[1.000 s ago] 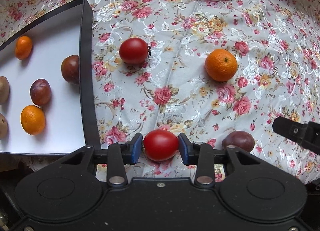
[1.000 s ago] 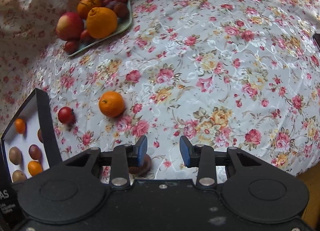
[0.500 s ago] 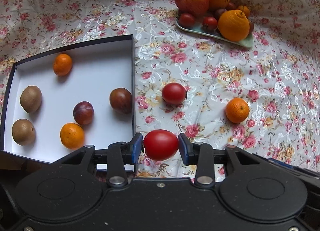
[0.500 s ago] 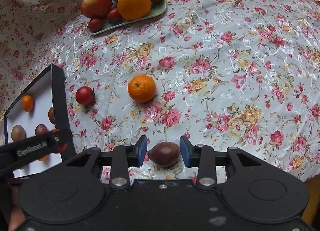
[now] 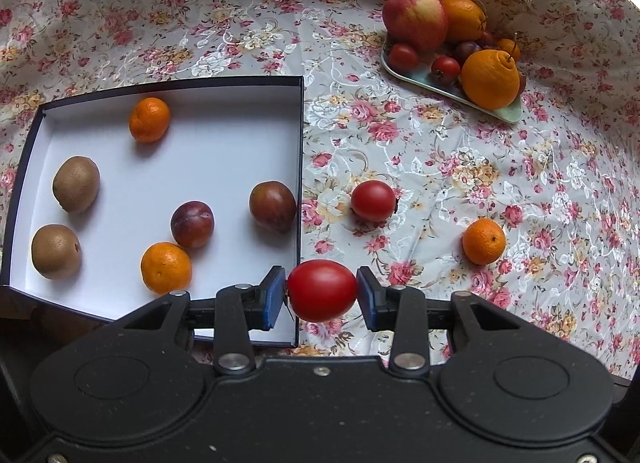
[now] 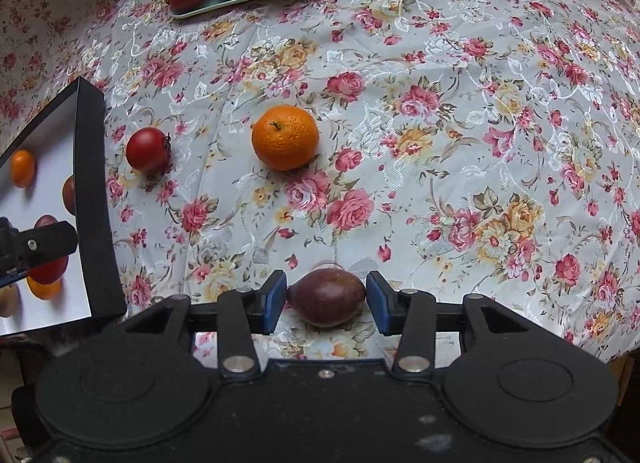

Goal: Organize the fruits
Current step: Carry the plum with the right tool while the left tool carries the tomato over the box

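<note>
Six fruits lie in the white-floored, black-walled box [image 5: 298, 143]: two kiwis, the farther kiwi [image 5: 76, 183] and the nearer kiwi [image 5: 56, 251]; two mandarins, one near the back wall [image 5: 149, 119] and one toward the front [image 5: 166, 267]; and two plums, one mid-box [image 5: 192, 224] and one [image 5: 272, 206] against the right wall. Three fruits rest loose on the flowered tablecloth [image 5: 440, 167]: one tomato [image 5: 373, 200] just outside the box wall, one loose mandarin [image 5: 484, 241] well to its right, and one dark purple fruit [image 6: 327, 297] seen from the right wrist camera. At the far side, a pale green plate [image 5: 508, 110] carries a heap: one apple [image 5: 415, 19], one round orange [image 5: 464, 18], one large knobbed orange [image 5: 490, 79], two small tomatoes and some dark and small fruits partly hidden behind them.

The left gripper [image 5: 322, 290] is clamped on a fourth tomato, the held tomato [image 5: 322, 290], both blue pads pressing its sides; it hangs above the box's front right corner, straddling the wall line.

The right gripper [image 6: 326, 300] has its jaws apart, one on each side of the dark purple fruit, which sits on the cloth between them. The left pad is at the fruit's pointed end, whether touching I cannot tell; a narrow gap shows at the right pad.
</note>
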A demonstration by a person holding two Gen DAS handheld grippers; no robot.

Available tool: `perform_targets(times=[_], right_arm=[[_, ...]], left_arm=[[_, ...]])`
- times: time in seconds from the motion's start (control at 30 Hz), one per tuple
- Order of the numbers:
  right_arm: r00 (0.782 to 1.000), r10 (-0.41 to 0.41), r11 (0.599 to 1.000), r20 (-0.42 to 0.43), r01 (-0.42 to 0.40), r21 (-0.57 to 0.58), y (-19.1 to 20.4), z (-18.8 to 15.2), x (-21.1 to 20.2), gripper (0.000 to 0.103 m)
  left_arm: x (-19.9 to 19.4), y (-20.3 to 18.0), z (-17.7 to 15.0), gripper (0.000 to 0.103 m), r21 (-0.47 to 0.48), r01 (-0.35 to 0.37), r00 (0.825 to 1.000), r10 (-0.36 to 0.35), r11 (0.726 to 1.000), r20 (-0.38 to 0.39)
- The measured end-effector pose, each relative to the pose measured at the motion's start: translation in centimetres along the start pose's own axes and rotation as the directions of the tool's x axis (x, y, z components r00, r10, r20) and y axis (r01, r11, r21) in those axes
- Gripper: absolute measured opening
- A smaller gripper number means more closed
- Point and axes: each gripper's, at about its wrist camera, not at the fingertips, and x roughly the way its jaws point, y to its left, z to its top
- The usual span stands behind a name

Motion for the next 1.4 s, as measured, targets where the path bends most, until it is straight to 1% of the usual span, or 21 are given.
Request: perform_targets(times=[0.13, 0.2, 0.37, 0.5, 0.77, 0.93, 1.07, 1.23, 1.4], right_arm=[[0.999, -0.024, 1.000, -0.040, 0.024, -0.010, 0.7, -0.2, 1.2, 0.043], [0.998, -0.044, 0.999, -0.033, 0.043, -0.020, 1.2, -0.3, 1.2, 0.042], [0.999, -0.032, 0.999, -0.023, 0.032, -0.013, 1.8, -0.2, 0.9, 0.040], [0.999, -0.043, 0.999, 0.007, 0.043, -0.022, 2.8, 0.2, 0.4, 0.038], [0.997, -0.035, 0.997, 0.066, 0.040, -0.068, 5.9, 0.3, -1.0, 0.037], [0.996, 0.017, 0.997, 0.084, -0.011, -0.076, 7.7, 0.6, -2.0, 0.037], [0.991, 0.078, 0.993, 0.111, -0.067, -0.097, 9.8, 0.5, -3.3, 0.037], [0.979, 0.146, 0.979, 0.146, -0.122, -0.163, 12.8, -0.3, -4.8, 0.037], [0.968, 0.186, 0.961, 0.168, -0.143, -0.238, 15.4, -1.2, -5.7, 0.038]], left_arm=[[-0.1, 0.7, 0.2, 0.047, -0.019, 0.004, 1.000, -0.004, 1.000, -0.001], [-0.3, 1.1, 0.4, 0.047, -0.027, 0.002, 1.000, -0.002, 1.000, 0.001], [-0.5, 2.2, 0.7, 0.047, -0.048, -0.004, 1.000, 0.005, 0.999, 0.005], [-0.8, 3.1, 1.0, 0.047, -0.066, -0.011, 1.000, 0.012, 0.998, 0.013], [-1.4, 5.8, 1.5, 0.047, -0.113, -0.021, 0.999, 0.024, 0.993, 0.024], [-1.7, 8.3, 1.9, 0.047, -0.160, -0.043, 0.998, 0.048, 0.986, 0.028], [-2.0, 10.5, 2.3, 0.047, -0.197, -0.063, 0.997, 0.071, 0.978, 0.039], [-2.1, 13.1, 2.4, 0.047, -0.240, -0.090, 0.994, 0.102, 0.967, 0.036], [-1.8, 15.1, 2.4, 0.047, -0.267, -0.111, 0.992, 0.121, 0.957, 0.021]])
